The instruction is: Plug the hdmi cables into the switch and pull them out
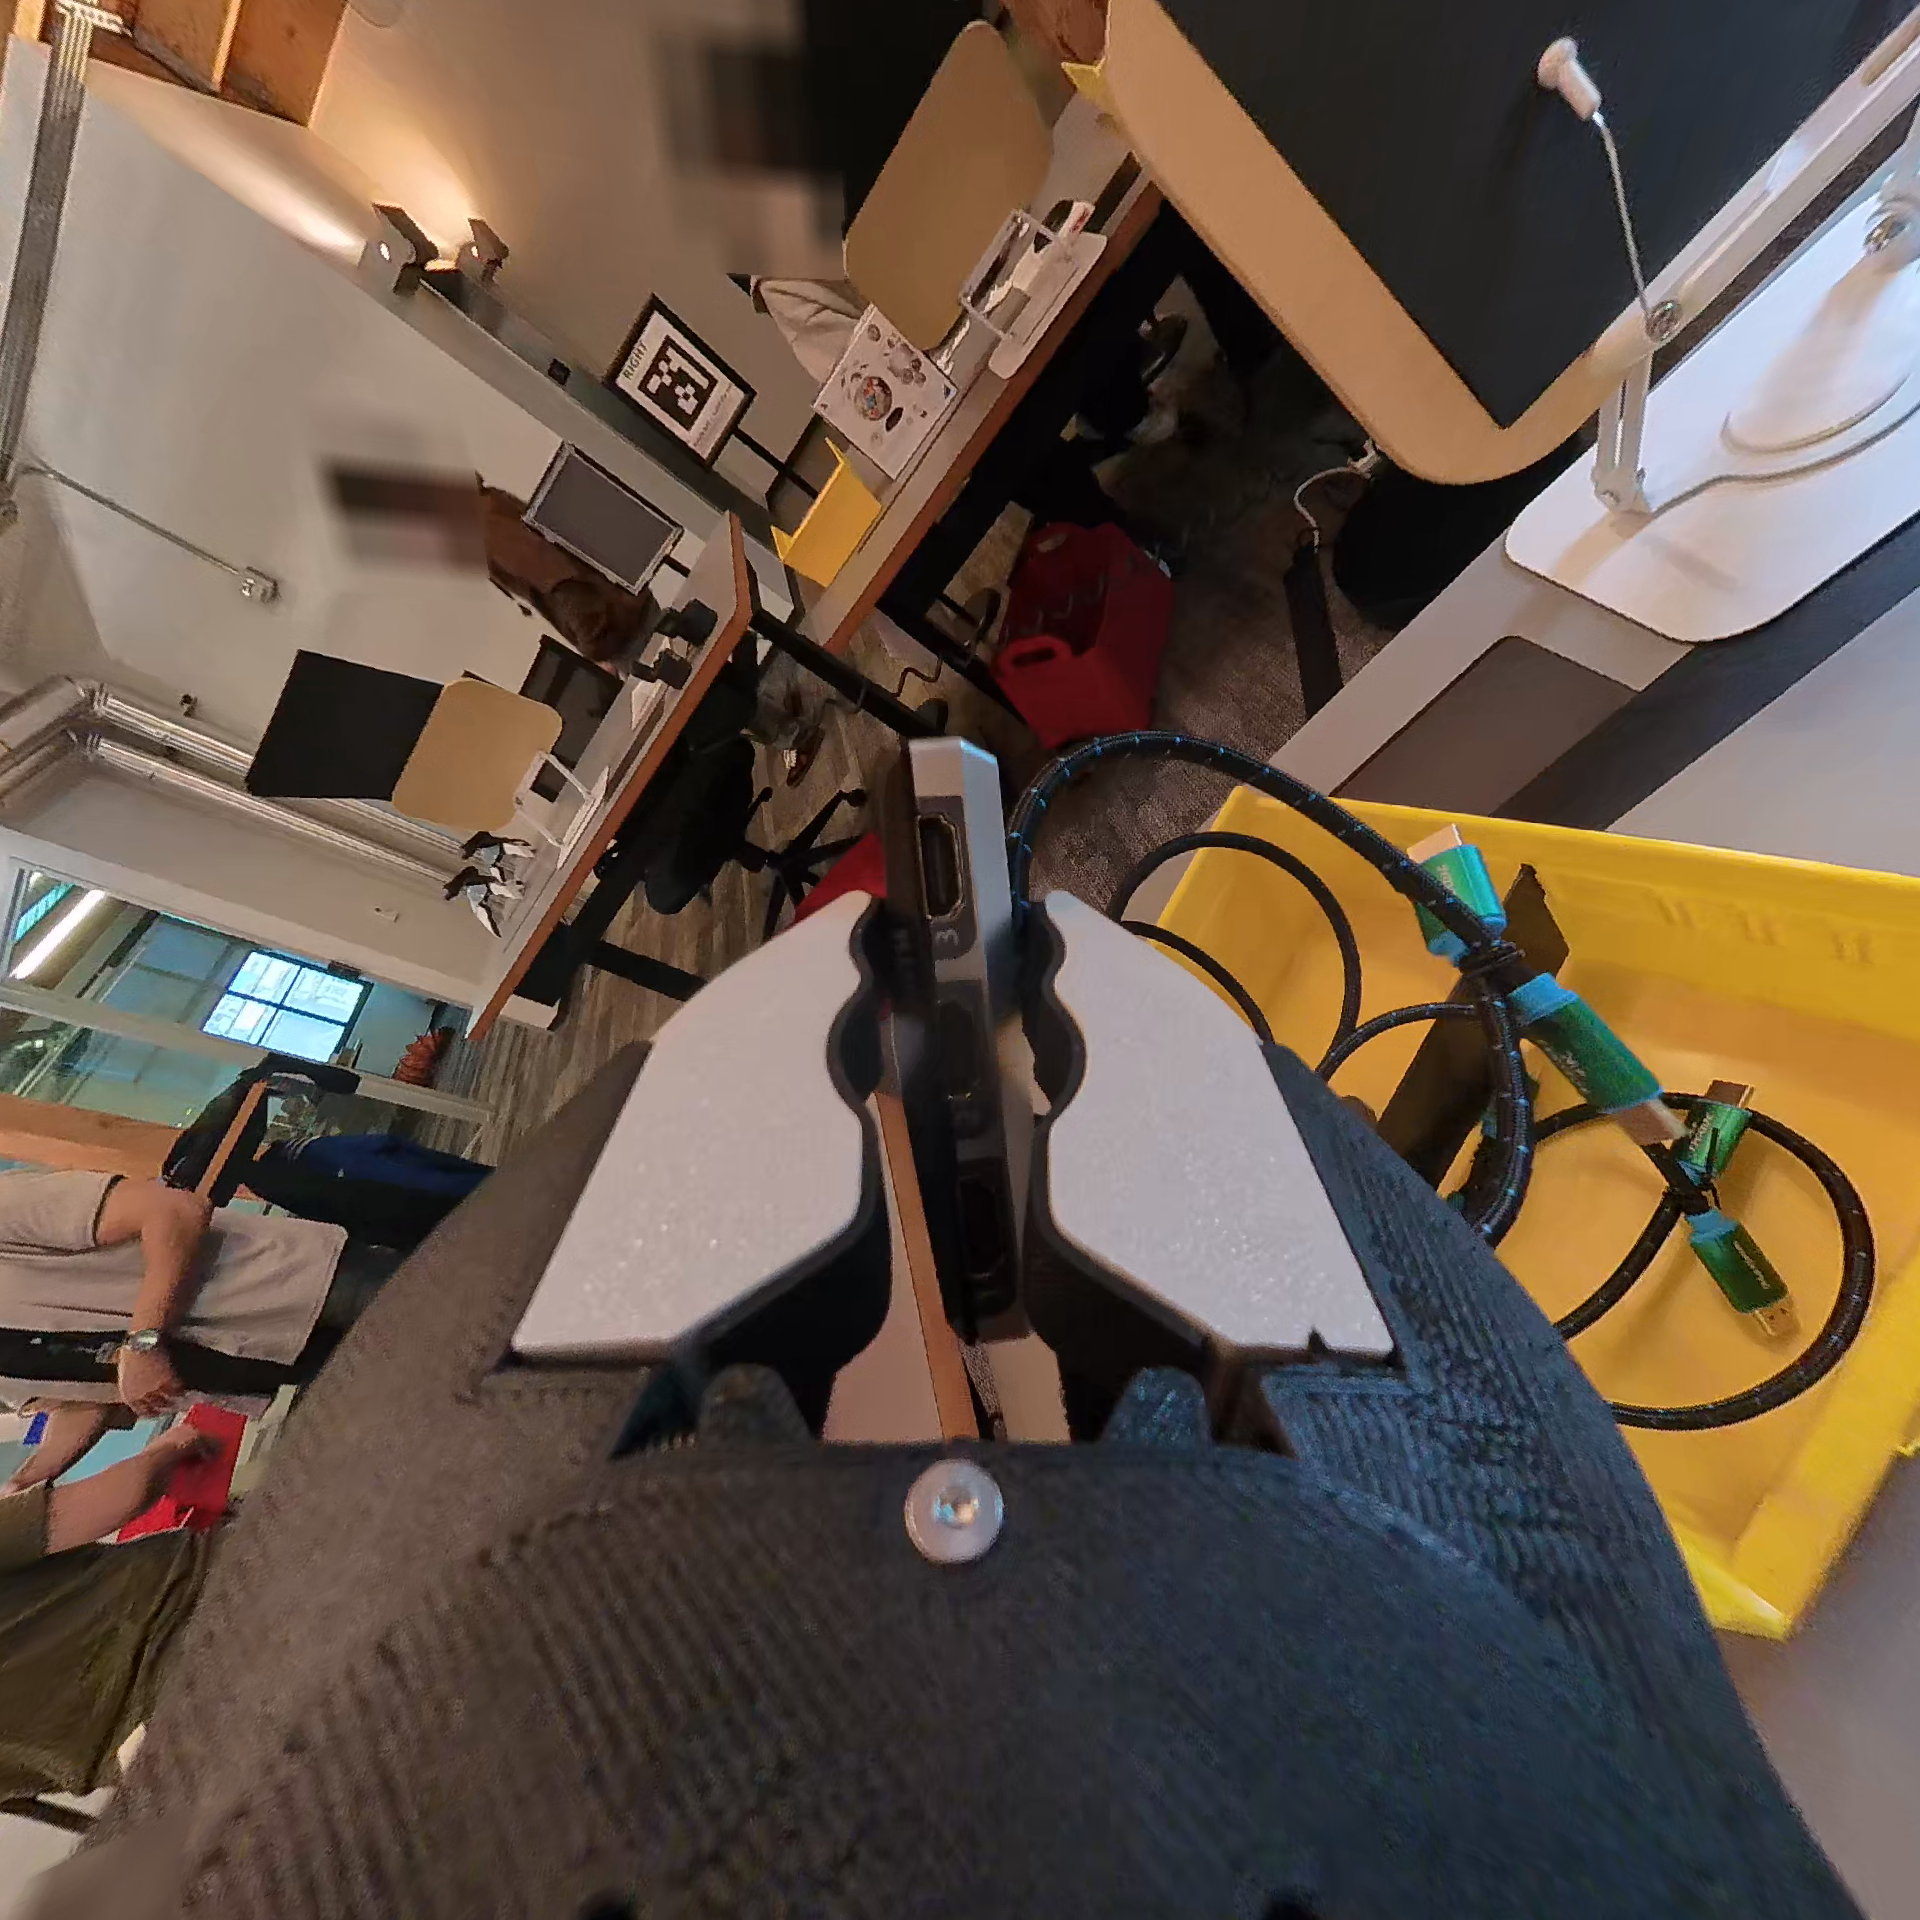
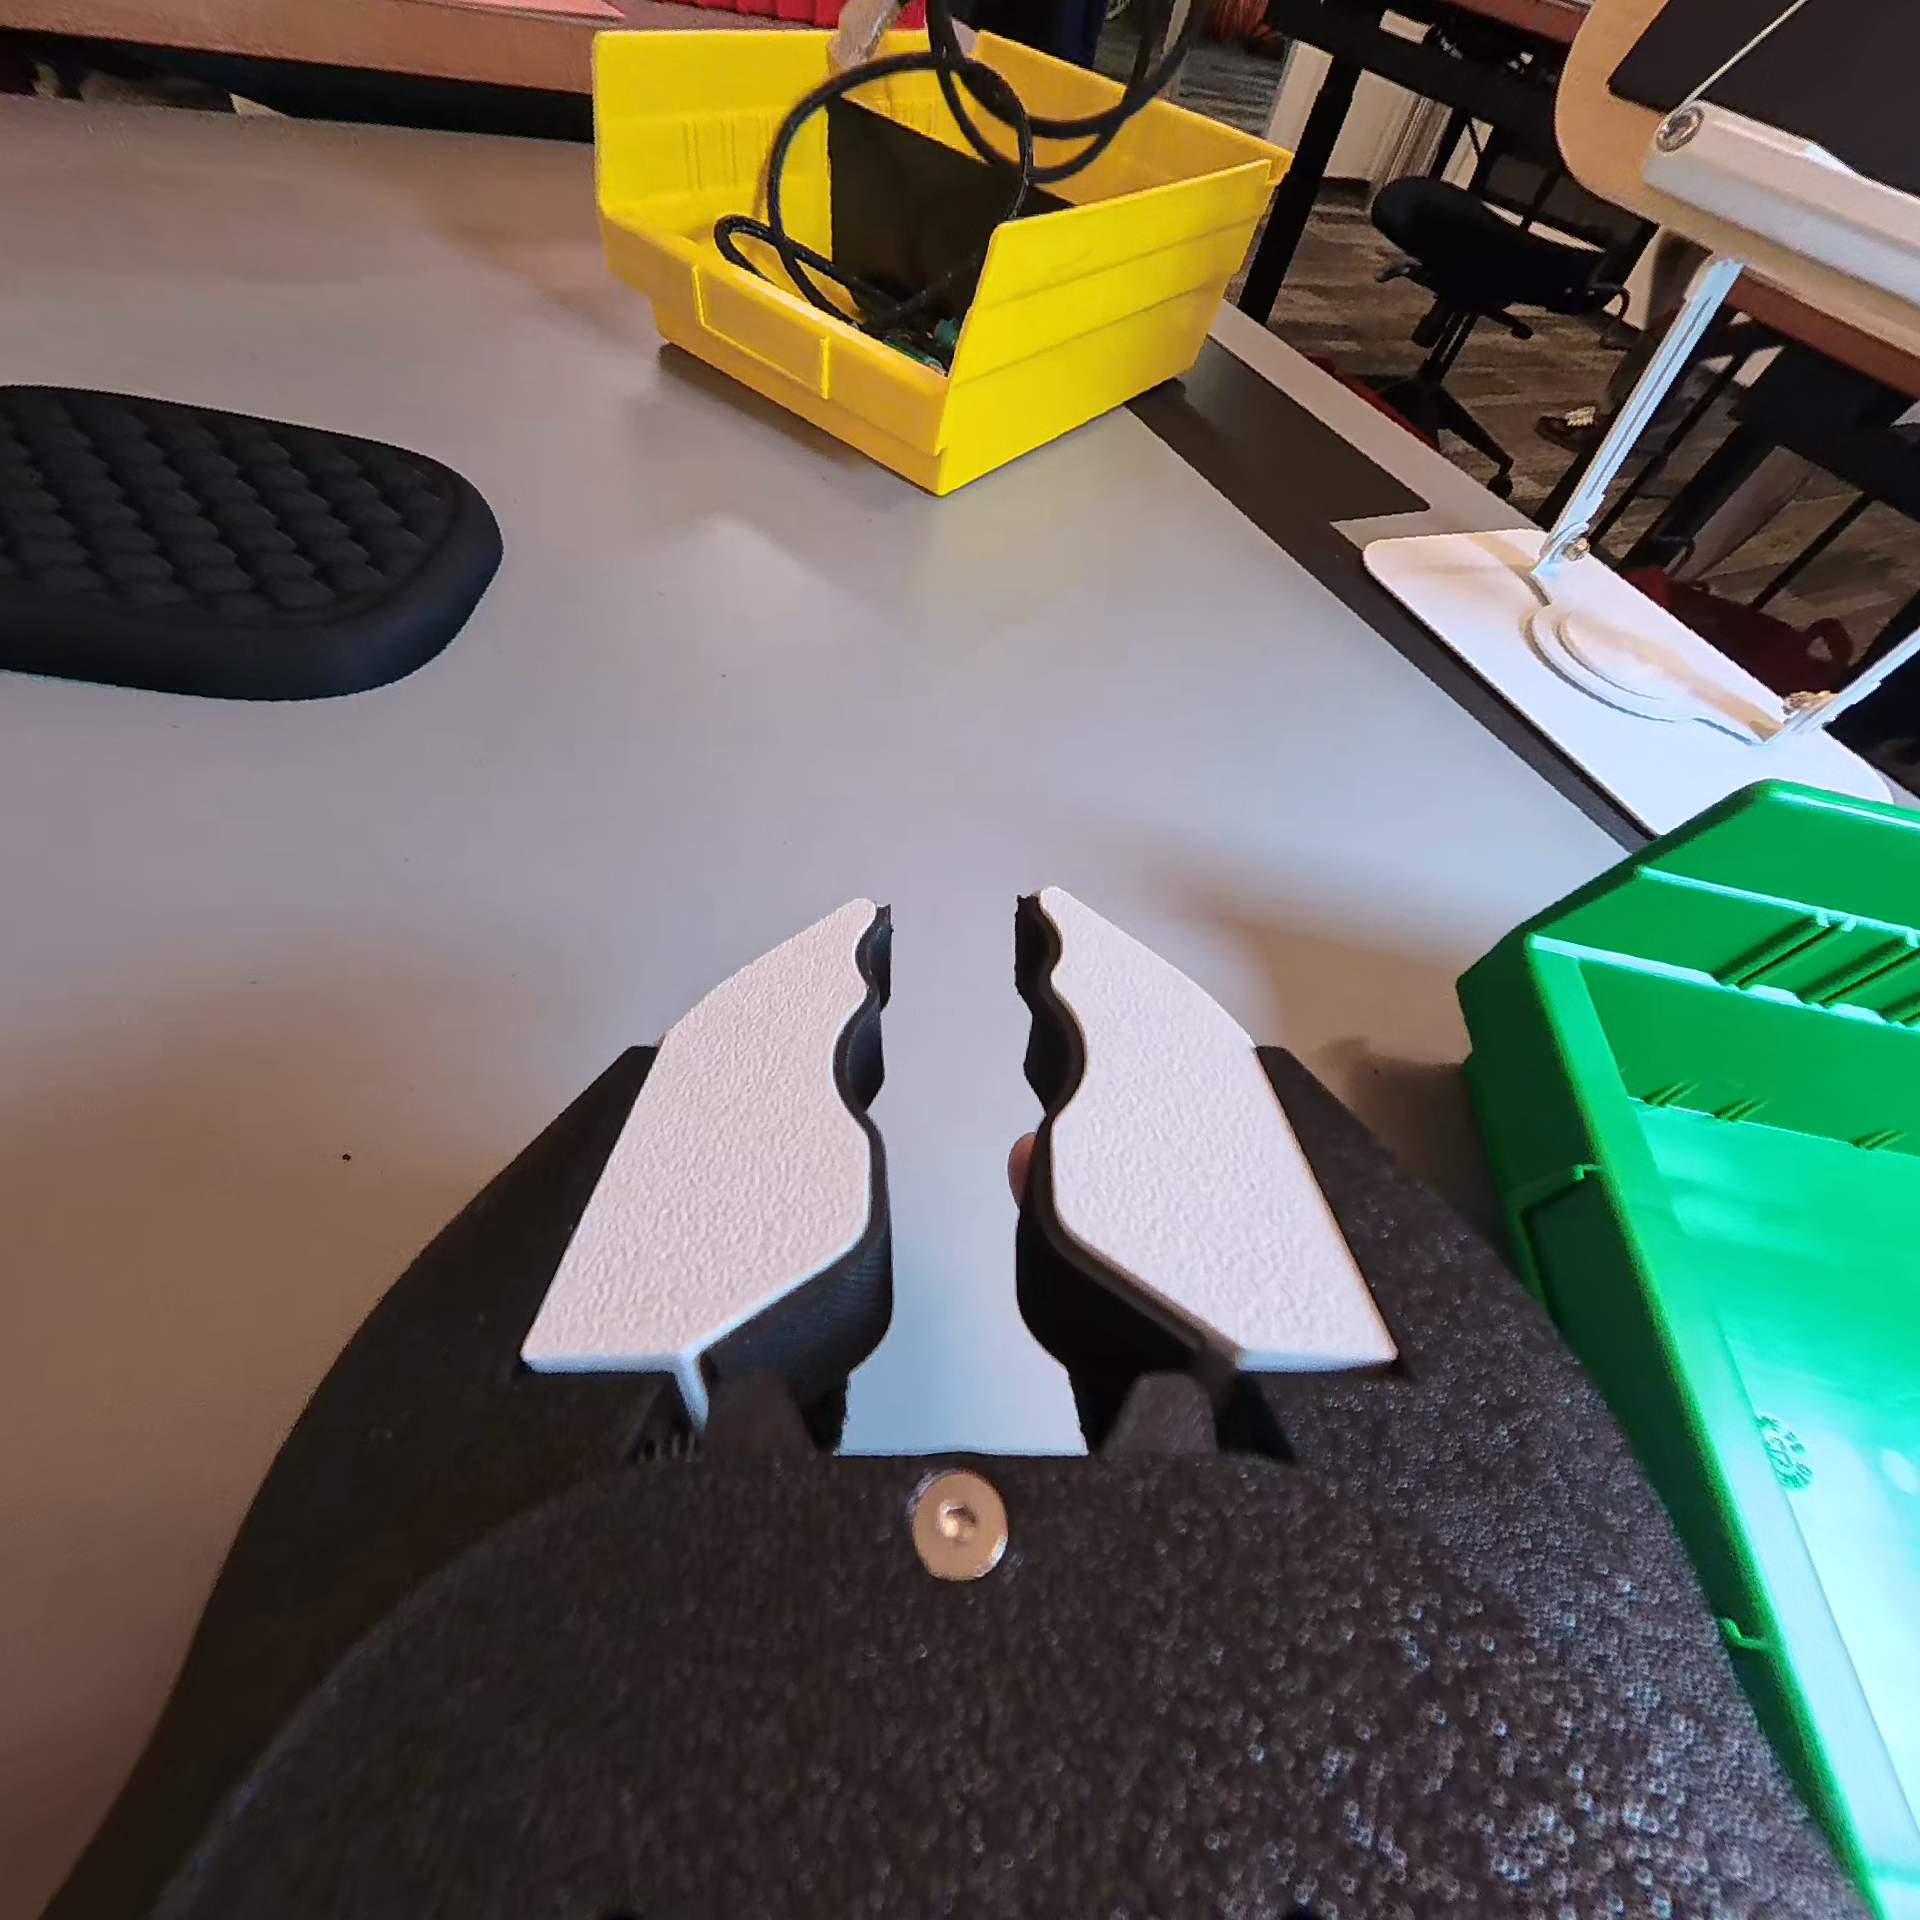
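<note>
My left gripper (image 1: 956,925) is shut on the HDMI switch (image 1: 951,831), a slim silver box held edge-on in the air, its row of empty ports facing the camera. Black braided HDMI cables (image 1: 1475,935) with green plugs (image 1: 1590,1049) lie coiled in the yellow bin (image 1: 1766,1455) to the right of the switch. In the right wrist view my right gripper (image 2: 951,914) is open and empty, low over the grey table (image 2: 727,727). The yellow bin (image 2: 1091,343) with the cables (image 2: 800,260) stands farther off, beyond the fingers.
A green bin (image 2: 1714,1195) sits close on the right of my right gripper. A black textured pad (image 2: 208,540) lies on the left. A white lamp base (image 2: 1558,644) stands at the table's right edge. Desks, chairs and people fill the room behind. My right fingertips sit around 50 cm from my left ones.
</note>
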`<state>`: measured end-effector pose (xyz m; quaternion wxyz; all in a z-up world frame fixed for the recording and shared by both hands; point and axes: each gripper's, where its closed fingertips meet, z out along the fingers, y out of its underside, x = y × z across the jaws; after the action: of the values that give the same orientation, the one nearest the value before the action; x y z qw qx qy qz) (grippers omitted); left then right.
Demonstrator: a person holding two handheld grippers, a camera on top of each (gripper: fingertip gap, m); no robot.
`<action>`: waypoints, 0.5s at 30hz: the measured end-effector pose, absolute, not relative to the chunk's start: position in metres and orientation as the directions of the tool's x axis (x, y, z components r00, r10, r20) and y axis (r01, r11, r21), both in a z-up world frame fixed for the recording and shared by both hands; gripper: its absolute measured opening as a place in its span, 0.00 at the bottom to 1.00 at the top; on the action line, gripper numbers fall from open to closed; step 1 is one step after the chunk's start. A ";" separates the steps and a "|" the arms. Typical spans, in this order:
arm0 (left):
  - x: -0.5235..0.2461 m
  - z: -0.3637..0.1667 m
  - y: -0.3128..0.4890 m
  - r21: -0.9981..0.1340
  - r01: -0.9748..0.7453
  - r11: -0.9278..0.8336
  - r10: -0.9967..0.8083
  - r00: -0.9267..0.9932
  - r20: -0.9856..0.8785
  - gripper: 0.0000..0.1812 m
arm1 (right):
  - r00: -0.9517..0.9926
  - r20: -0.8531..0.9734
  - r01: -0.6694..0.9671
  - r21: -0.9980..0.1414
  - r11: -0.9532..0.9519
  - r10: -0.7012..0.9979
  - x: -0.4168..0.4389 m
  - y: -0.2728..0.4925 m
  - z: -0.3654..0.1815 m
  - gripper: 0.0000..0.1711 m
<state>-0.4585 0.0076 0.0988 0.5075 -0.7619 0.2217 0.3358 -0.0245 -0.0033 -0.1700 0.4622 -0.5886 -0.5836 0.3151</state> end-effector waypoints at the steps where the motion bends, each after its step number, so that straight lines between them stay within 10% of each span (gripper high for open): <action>1: -0.456 0.102 0.006 -0.624 -0.683 -0.380 0.002 0.675 -0.738 0.14 | 0.120 0.172 0.394 -0.912 0.112 0.978 -0.024 -0.004 -0.169 0.13; 15: -0.431 0.113 0.018 -0.574 -0.745 -0.340 -0.014 0.614 -0.789 0.14 | 0.110 0.182 0.384 -0.915 0.127 0.977 -0.026 -0.007 -0.168 0.13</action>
<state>-0.4311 0.0185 0.1132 0.5136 -0.7370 0.2575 0.3560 -0.0259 -0.0074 -0.1679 0.4680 -0.5795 -0.5871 0.3171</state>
